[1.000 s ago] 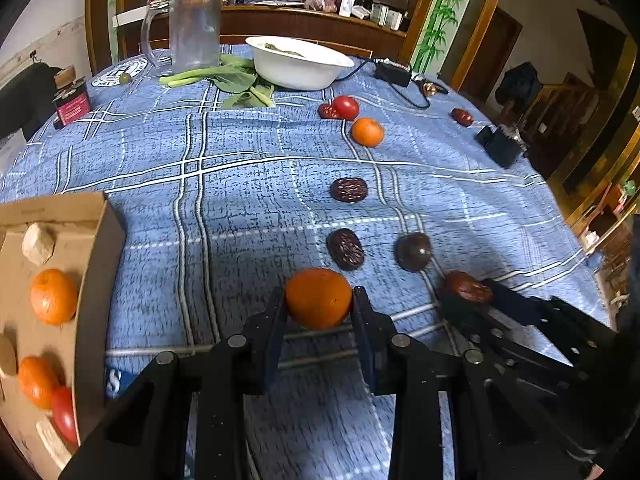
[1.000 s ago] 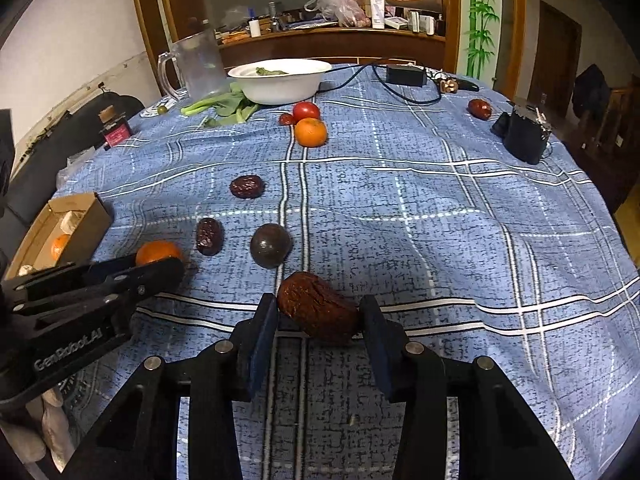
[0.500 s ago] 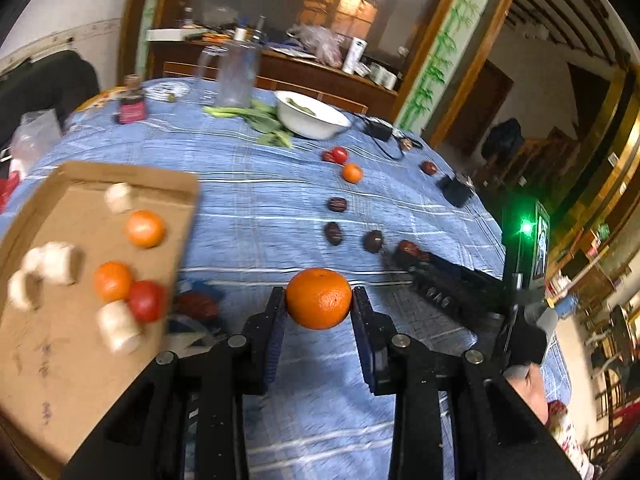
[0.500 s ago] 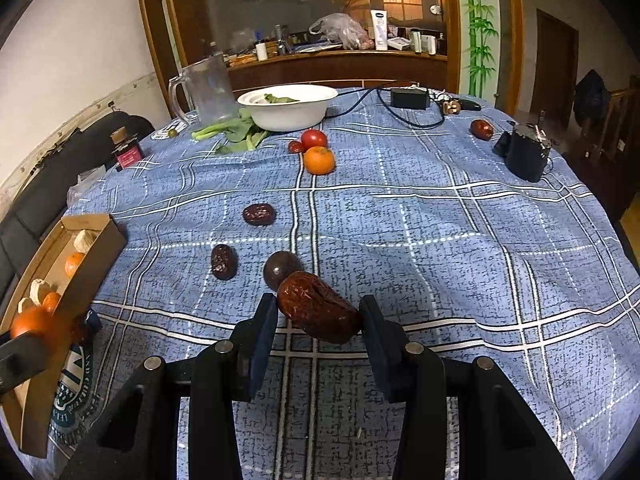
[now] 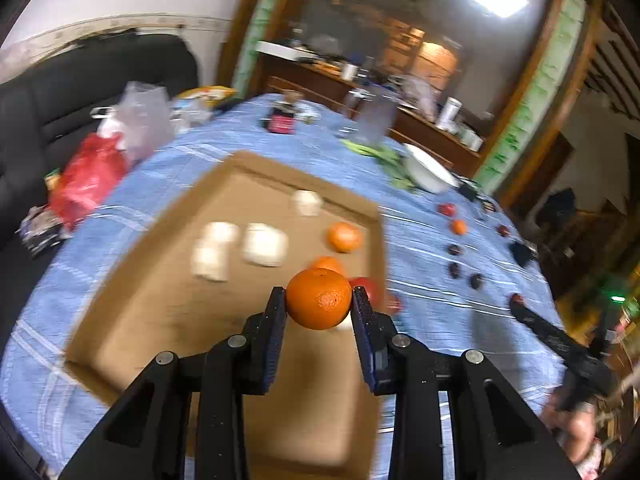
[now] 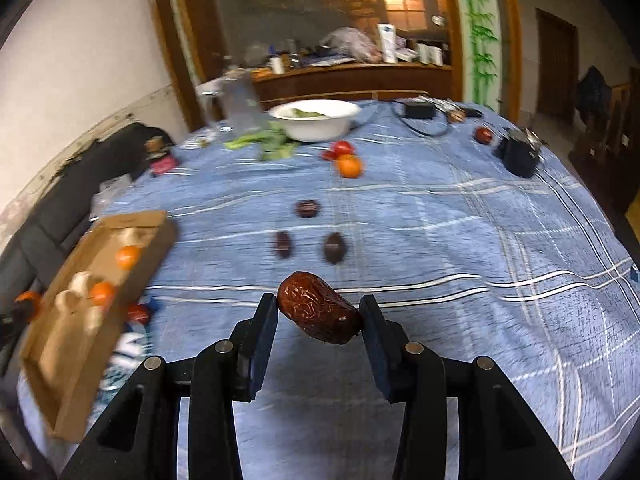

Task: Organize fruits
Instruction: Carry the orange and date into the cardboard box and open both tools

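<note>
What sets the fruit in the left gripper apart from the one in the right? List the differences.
The orange in the left gripper is round, bright and smooth-skinned; the date in the right gripper is long, dark brown and wrinkled. The orange hangs over the cardboard box; the date hangs over the blue tablecloth, lying slantwise between the fingers. Both are clamped and lifted.

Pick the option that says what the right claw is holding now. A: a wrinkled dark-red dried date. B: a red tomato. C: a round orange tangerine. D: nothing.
A: in the right wrist view the right claw is shut on a wrinkled dark-red dried date, clamped between its two black fingers above the blue checked tablecloth.
</note>
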`<state>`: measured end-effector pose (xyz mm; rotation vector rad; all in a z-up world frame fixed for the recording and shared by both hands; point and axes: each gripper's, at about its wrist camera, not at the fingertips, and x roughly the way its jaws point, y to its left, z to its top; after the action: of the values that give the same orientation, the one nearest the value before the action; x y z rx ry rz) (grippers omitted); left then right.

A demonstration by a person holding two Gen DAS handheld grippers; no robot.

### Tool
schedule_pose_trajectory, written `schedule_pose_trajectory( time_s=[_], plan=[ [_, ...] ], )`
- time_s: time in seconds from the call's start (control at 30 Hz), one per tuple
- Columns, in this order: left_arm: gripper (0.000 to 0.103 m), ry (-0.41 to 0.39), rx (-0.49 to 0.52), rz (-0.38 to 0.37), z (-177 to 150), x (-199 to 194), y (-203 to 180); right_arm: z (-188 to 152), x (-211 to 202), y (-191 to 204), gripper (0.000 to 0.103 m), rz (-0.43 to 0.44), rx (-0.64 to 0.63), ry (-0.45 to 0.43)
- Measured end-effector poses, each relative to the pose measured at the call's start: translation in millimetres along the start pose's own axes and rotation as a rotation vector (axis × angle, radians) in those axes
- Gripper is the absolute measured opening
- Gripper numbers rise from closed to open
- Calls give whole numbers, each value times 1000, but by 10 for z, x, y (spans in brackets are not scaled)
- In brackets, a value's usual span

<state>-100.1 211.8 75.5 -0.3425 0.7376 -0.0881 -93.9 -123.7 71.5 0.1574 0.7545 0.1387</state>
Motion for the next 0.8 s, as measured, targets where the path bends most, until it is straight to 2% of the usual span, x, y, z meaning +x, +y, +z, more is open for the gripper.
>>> schedule_pose_trajectory(
  time_s=[0.23, 0.47, 0.63, 0.8],
  plan=[
    [32, -51, -14, 129, 41, -142, 451, -5, -164, 986, 46, 170, -168, 17],
    [32, -2, -13, 141, 26, 5, 653, -240, 166, 1932, 46, 310, -324, 135],
    [32, 22, -38, 128, 46, 139, 733, -392, 385, 2275, 46, 318, -407, 172],
    [32, 22, -84, 113, 46, 202, 841, -458, 613, 2410, 46, 300, -438, 208]
  ],
)
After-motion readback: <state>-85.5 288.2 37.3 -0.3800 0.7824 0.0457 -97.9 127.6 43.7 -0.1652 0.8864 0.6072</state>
